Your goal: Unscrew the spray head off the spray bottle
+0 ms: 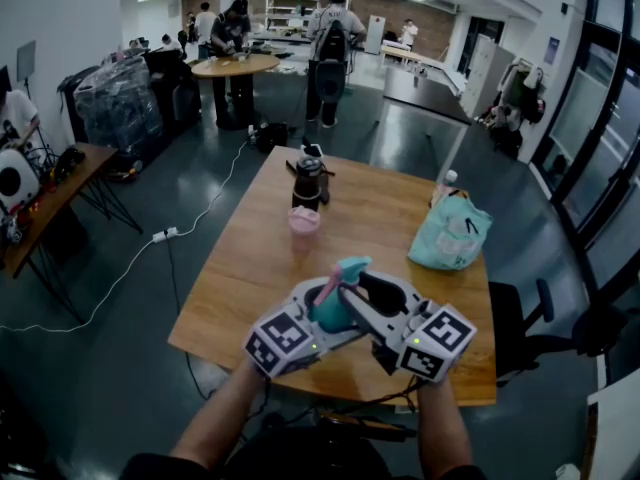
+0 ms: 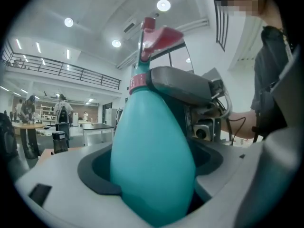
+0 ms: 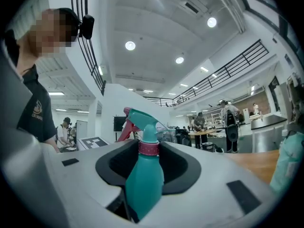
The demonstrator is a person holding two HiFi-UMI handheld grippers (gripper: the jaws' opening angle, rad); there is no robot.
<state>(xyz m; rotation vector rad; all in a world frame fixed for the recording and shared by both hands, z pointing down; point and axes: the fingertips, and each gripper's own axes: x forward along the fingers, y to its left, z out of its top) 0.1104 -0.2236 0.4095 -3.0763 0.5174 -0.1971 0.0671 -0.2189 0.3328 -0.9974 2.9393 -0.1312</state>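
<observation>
A teal spray bottle point(image 1: 328, 308) with a pink collar and a teal-and-pink spray head point(image 1: 350, 266) is held in the air above the front of the wooden table point(image 1: 240, 268). My left gripper point(image 1: 312, 320) is shut on the bottle's wide body point(image 2: 152, 160). My right gripper point(image 1: 366, 294) comes in from the right, shut on the bottle just below the pink collar point(image 3: 148, 147). In the right gripper view the spray head point(image 3: 141, 120) stands upright above the jaws. The left gripper view shows the right gripper's grey jaw point(image 2: 183, 87) against the neck.
On the table farther back stand a pink cup point(image 1: 304, 221) and a dark bottle point(image 1: 309, 180). A teal bag point(image 1: 450, 233) lies at the table's right edge. An office chair point(image 1: 530, 318) stands to the right. Several people work at distant tables.
</observation>
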